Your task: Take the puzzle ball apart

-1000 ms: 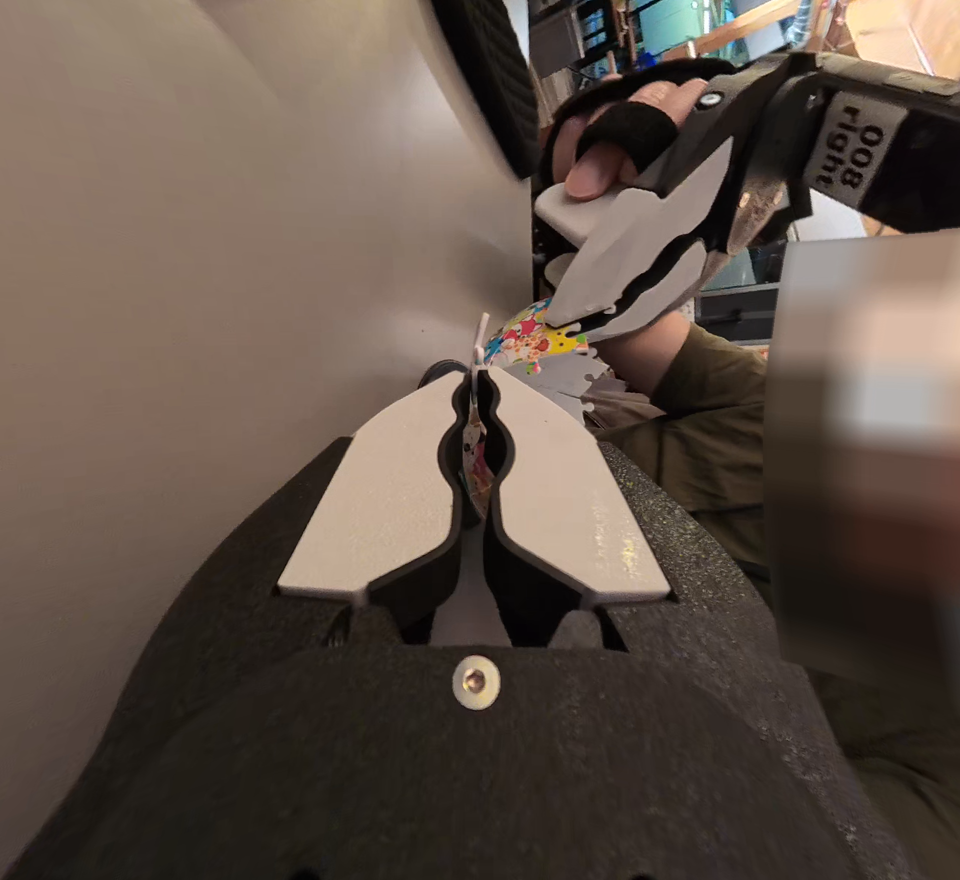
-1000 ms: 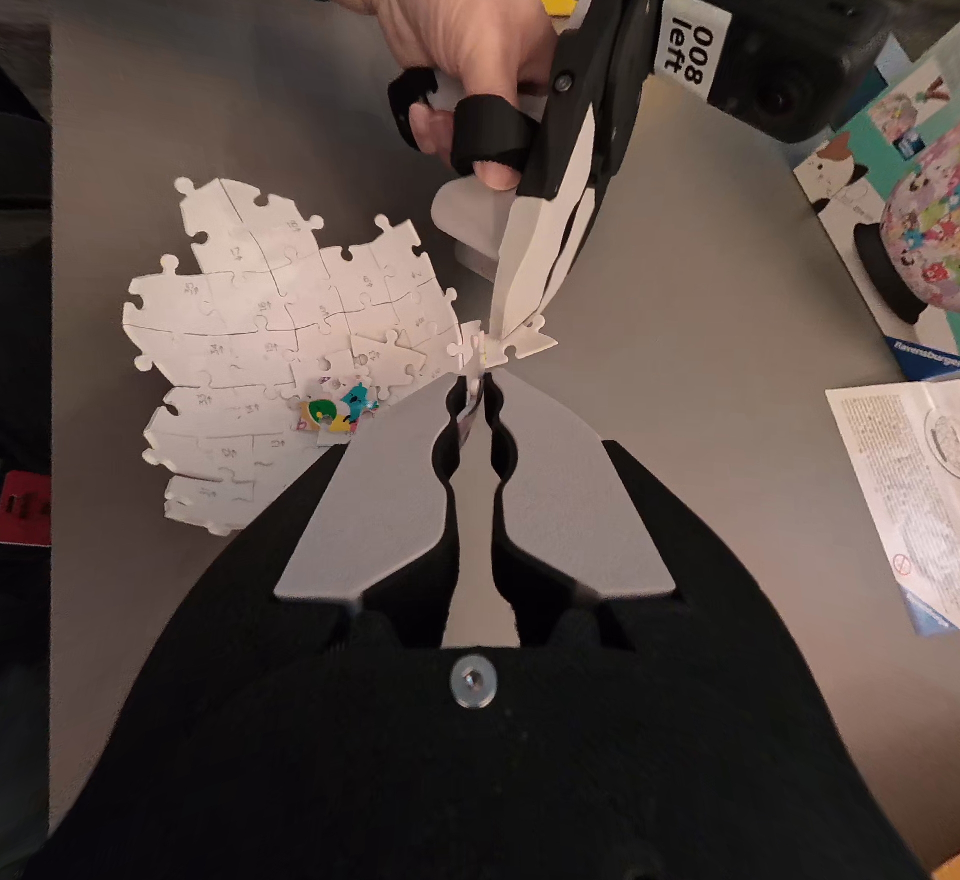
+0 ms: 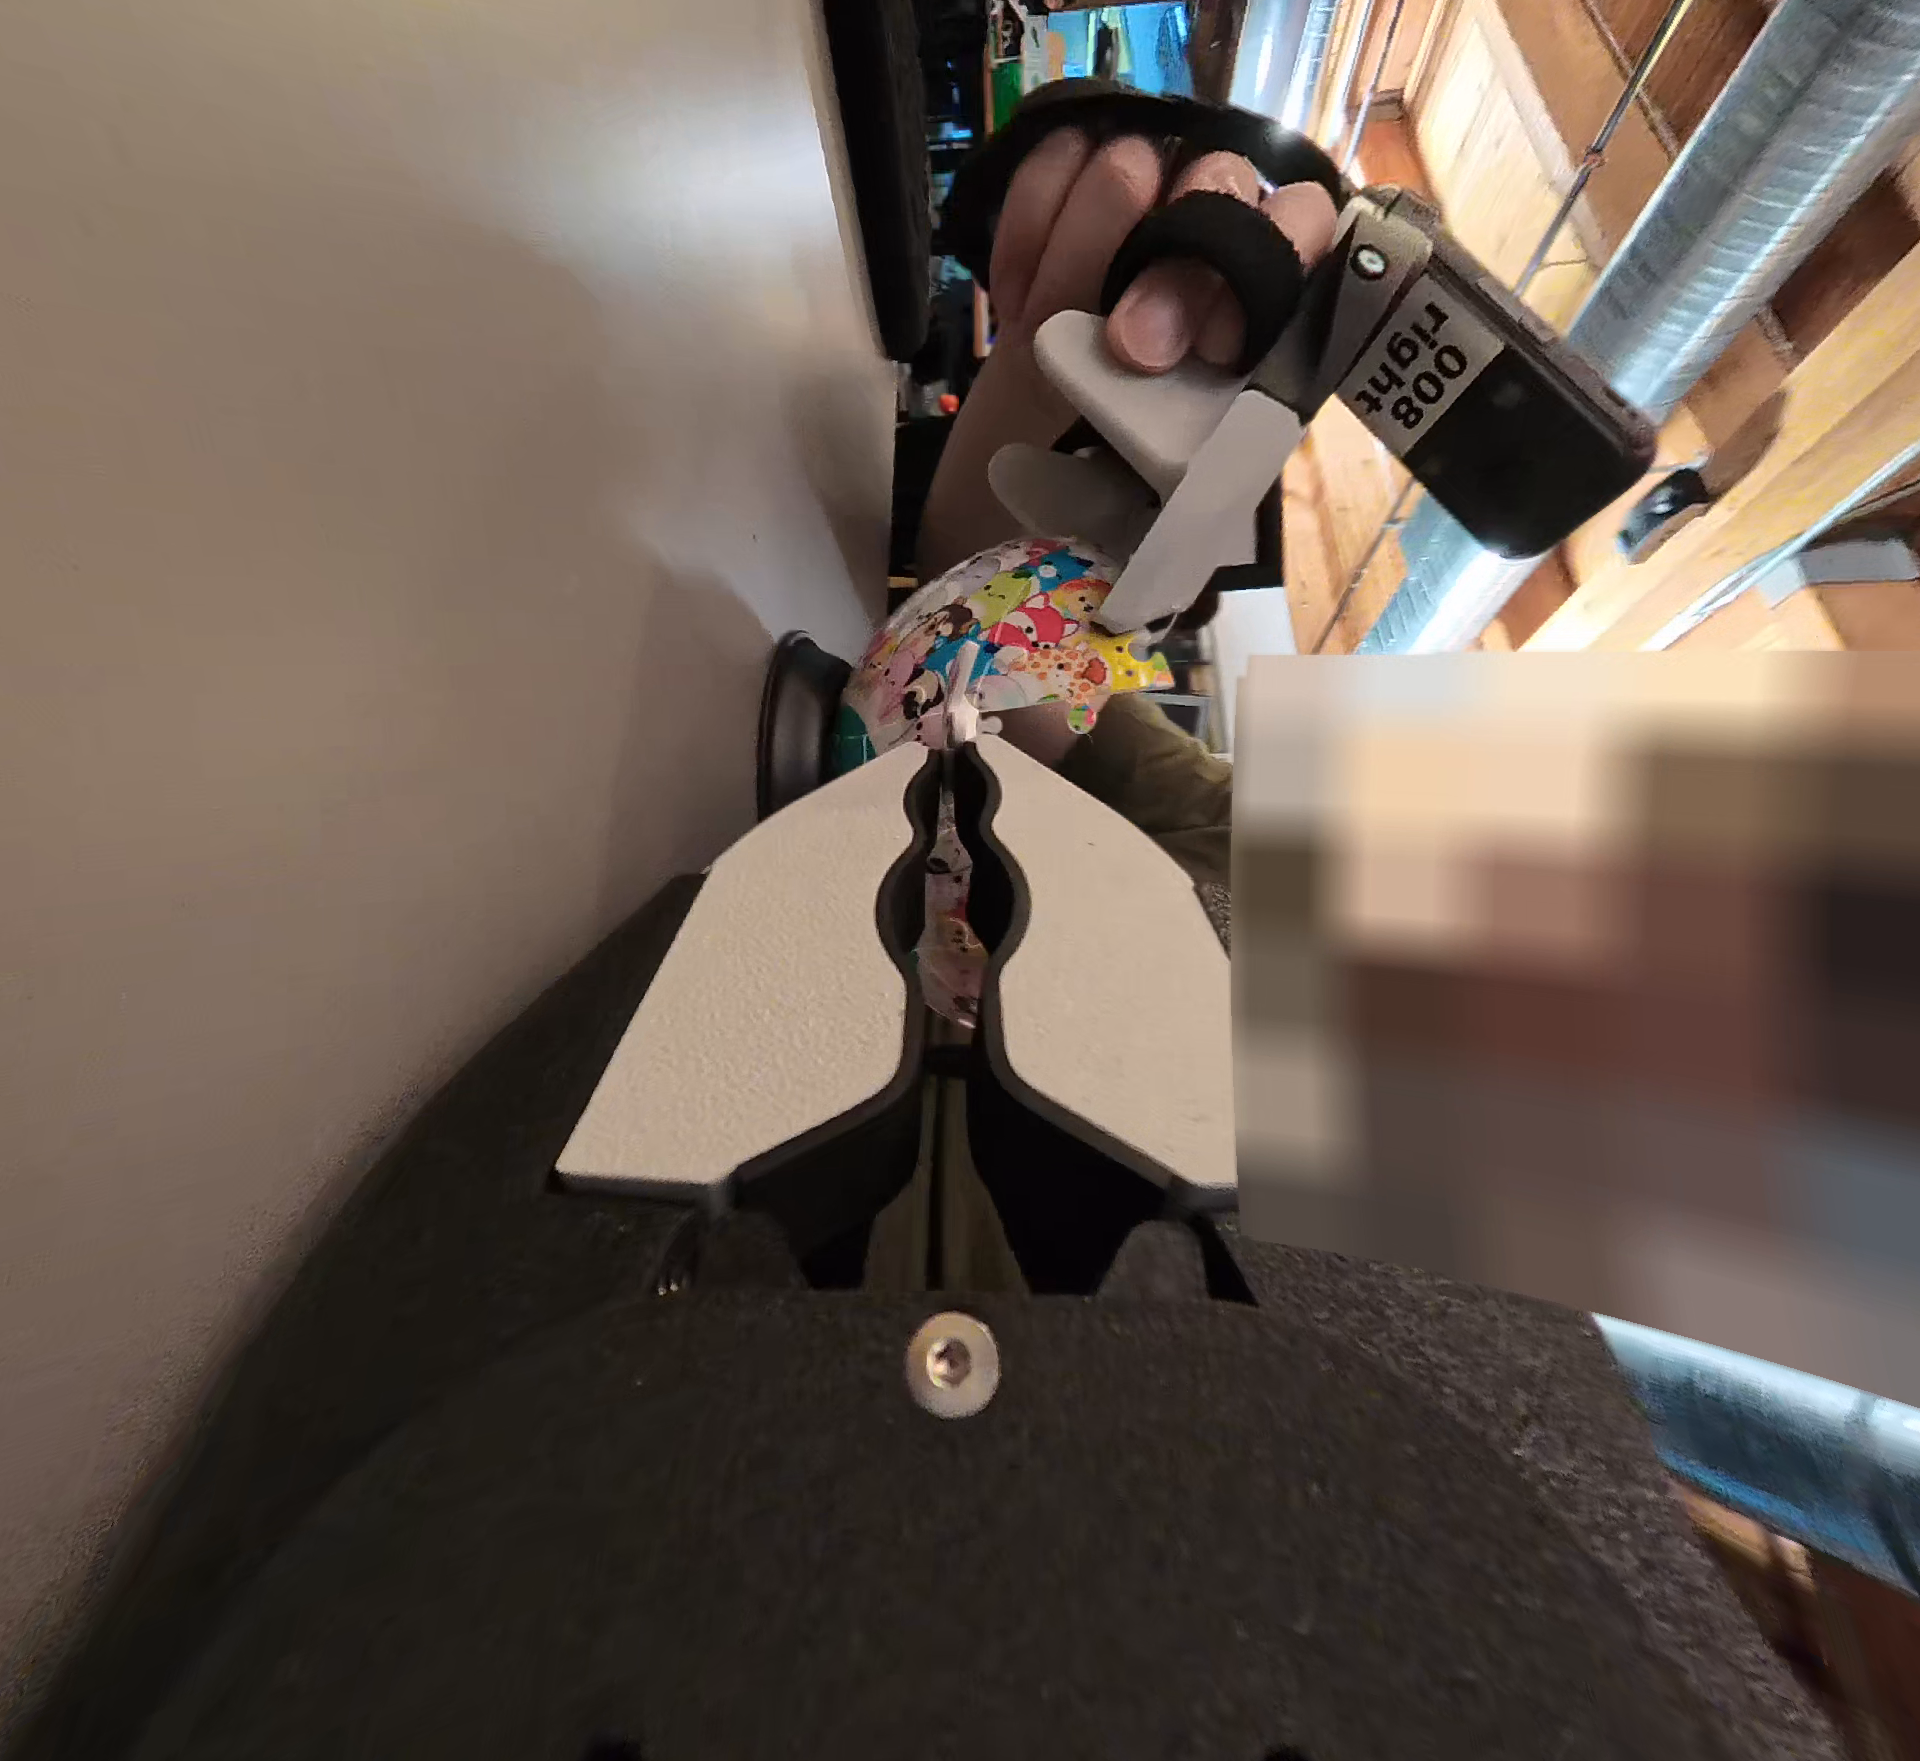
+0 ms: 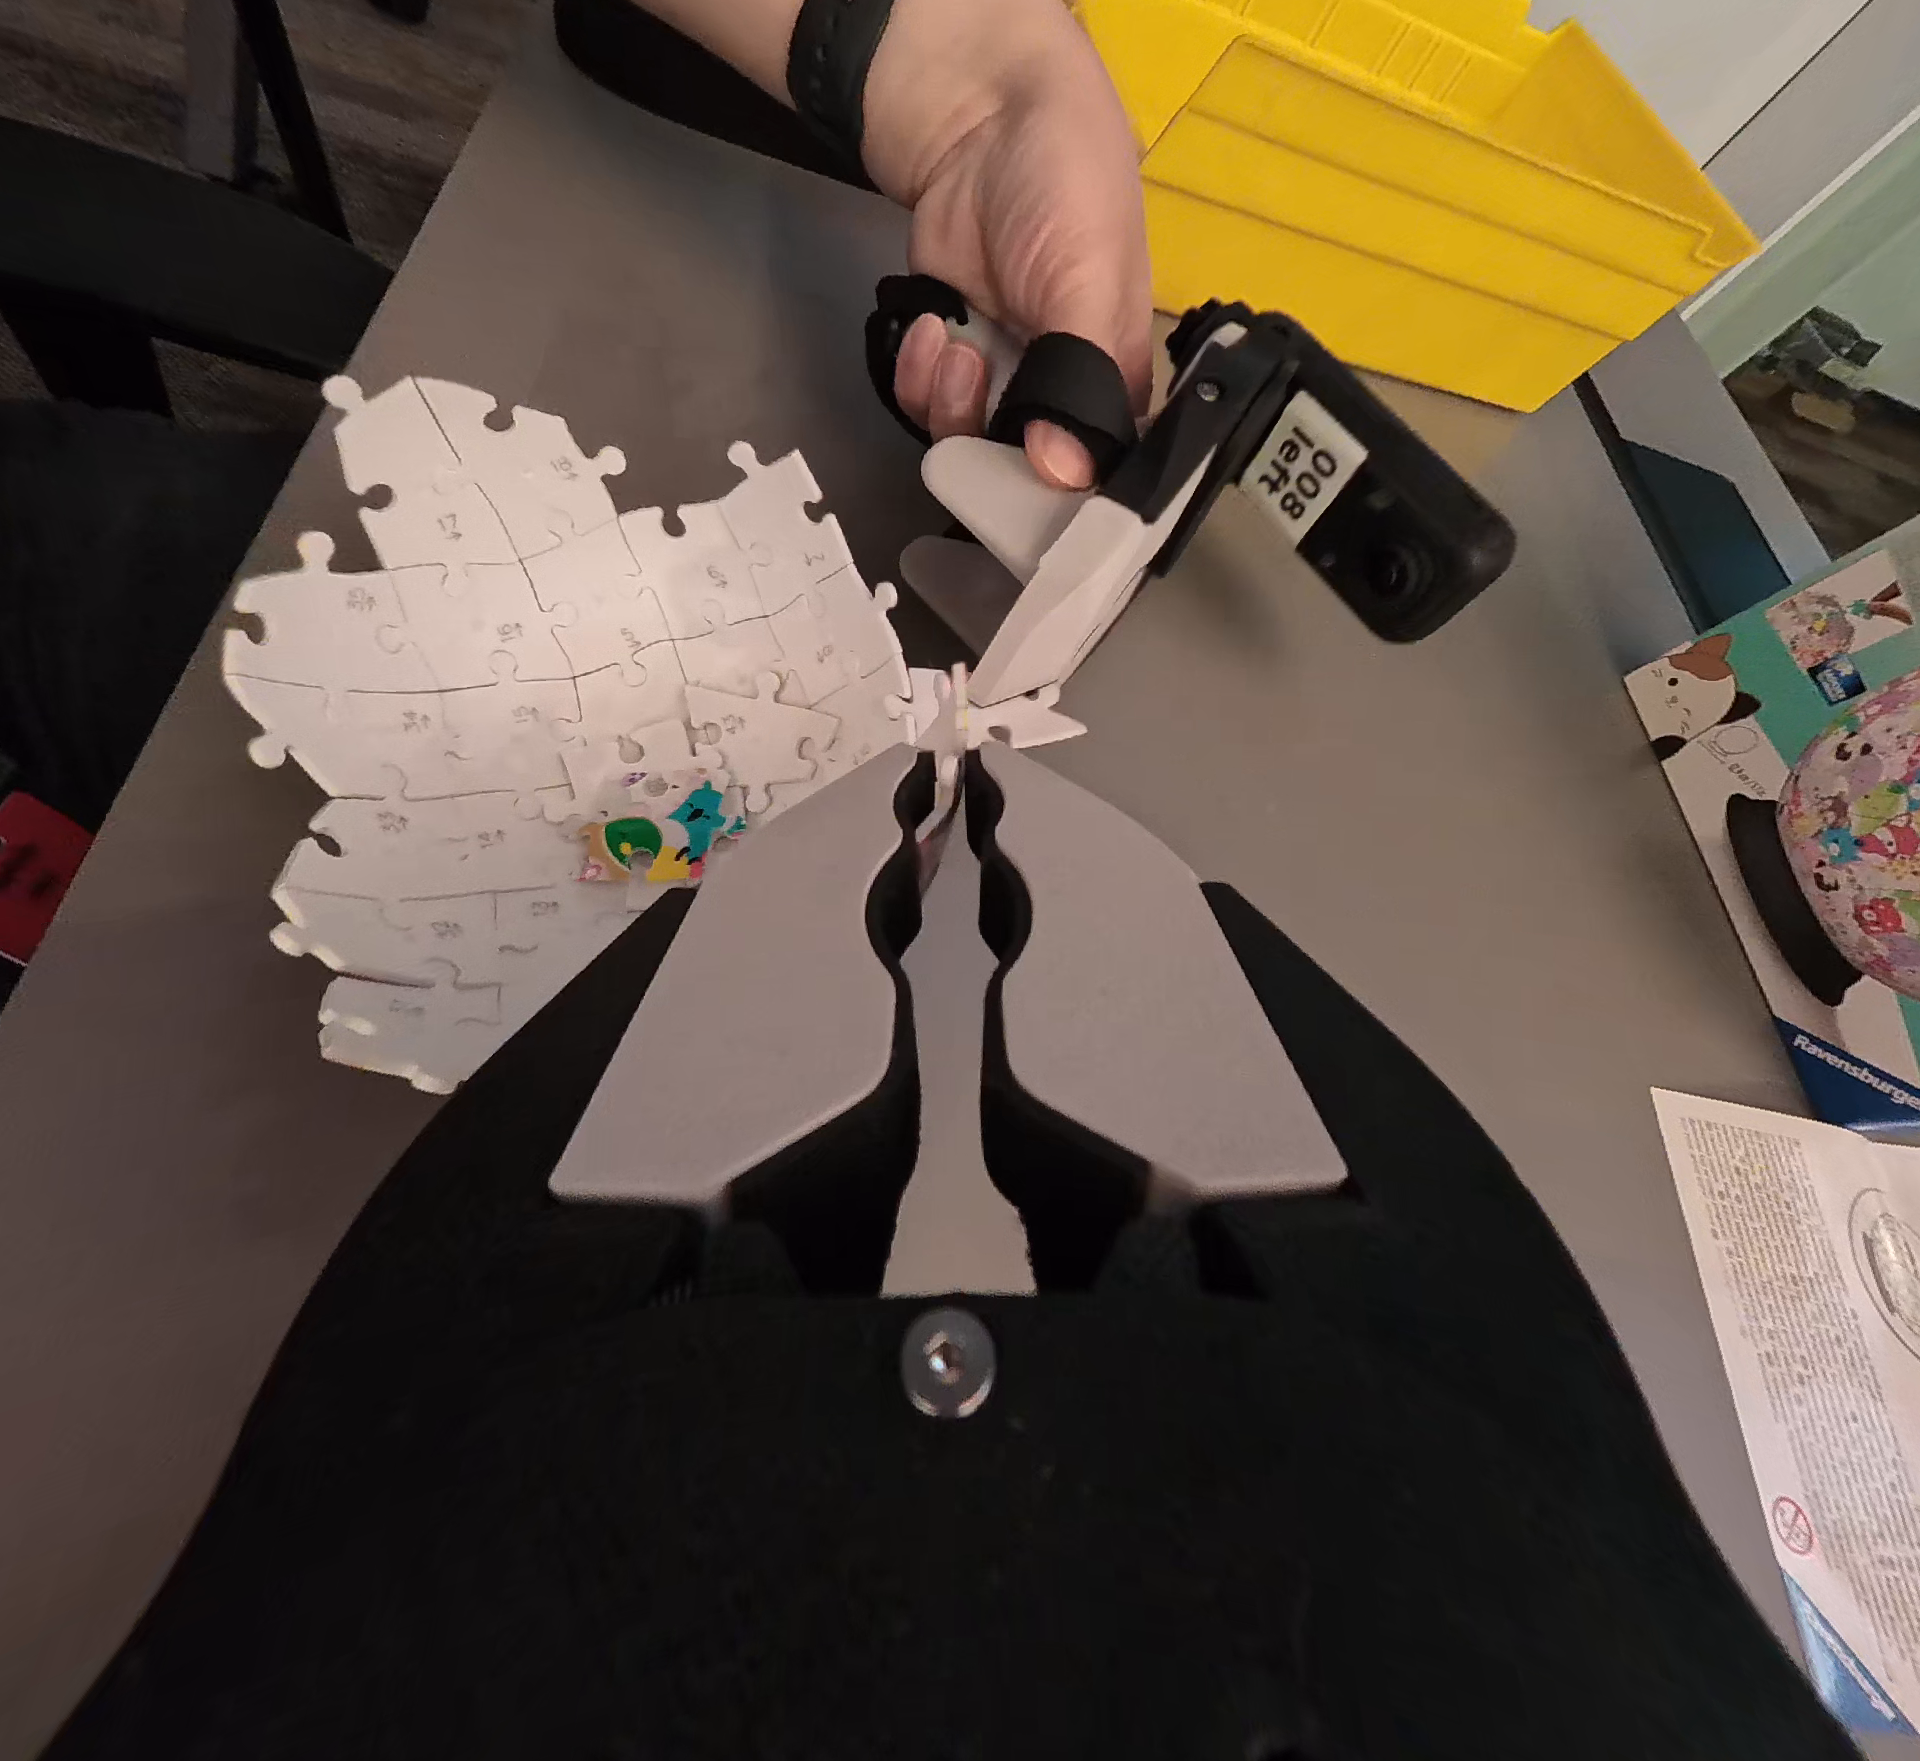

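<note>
The puzzle ball is a large curved shell of joined pieces (image 4: 540, 672), white backs facing me, held above the grey table (image 4: 1351, 828). Its colourful outside shows in the left wrist view (image 3: 997, 641). My right gripper (image 4: 943, 761) is shut on the shell's edge; it also shows in the left wrist view (image 3: 1117, 620). My left gripper (image 3: 961, 750) is shut on a neighbouring puzzle piece (image 4: 1039, 726) right at that edge and also shows in the right wrist view (image 4: 987, 698). The two sets of tips nearly touch. A loose colourful piece (image 4: 665, 844) lies inside the shell.
A yellow bin (image 4: 1403, 184) stands at the back of the table. The puzzle box (image 4: 1818, 776) and a paper leaflet (image 4: 1808, 1348) lie at the right. A black round stand (image 3: 790, 724) sits by the shell. The table's left edge and a dark chair (image 4: 156, 277) are at the left. The gap from one gripper's tips to the other's is roughly 4 cm.
The left gripper has tilted from upright to leaning right, still pinching its piece. The right gripper has swung more upright. The shell sits higher and closer in view. Both stay shut.
</note>
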Available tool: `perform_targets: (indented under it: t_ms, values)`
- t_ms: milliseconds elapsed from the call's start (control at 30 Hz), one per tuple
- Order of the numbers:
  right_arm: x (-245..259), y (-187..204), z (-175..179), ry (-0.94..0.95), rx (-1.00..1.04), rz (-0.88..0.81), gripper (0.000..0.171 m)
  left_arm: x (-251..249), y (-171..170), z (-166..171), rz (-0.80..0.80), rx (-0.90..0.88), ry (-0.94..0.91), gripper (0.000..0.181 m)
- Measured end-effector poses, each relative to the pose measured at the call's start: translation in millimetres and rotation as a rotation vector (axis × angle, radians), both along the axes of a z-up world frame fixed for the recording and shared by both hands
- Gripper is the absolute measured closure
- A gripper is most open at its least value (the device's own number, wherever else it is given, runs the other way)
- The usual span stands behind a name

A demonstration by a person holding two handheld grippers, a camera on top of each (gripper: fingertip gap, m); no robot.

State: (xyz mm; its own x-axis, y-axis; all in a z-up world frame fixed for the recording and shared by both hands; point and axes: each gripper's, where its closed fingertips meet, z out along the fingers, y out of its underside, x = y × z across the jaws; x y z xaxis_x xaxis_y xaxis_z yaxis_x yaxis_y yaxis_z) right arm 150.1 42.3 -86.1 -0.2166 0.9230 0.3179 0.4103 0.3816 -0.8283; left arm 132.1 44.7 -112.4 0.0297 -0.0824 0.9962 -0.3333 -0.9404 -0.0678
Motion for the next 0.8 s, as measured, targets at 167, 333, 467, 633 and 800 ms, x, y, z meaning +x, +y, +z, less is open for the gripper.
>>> perform_targets:
  t_ms: [167,333,467,633,800]
  values:
    - [2.7,1.4,4.3,0.017,0.003,-0.001,0.163,0.8,6.7,7.3,0.021,0.216,0.044,0.179]
    - [6.1,9.3,1.3,0.023,-0.042,-0.048,0.162,-0.3,12.5,12.1,0.047,0.497,0.099,0.179]
    - [8.2,15.1,-5.3,0.013,-0.114,-0.078,0.163,-1.5,13.8,14.8,0.038,0.726,0.163,0.179]
    - [10.0,30.3,-4.5,0.064,-0.253,-0.185,0.14,-2.2,19.6,22.3,0.129,0.842,0.164,0.179]
    - [5.0,25.0,-18.4,0.047,-0.434,-0.172,0.141,-2.6,17.5,24.0,0.171,0.862,0.126,0.179]
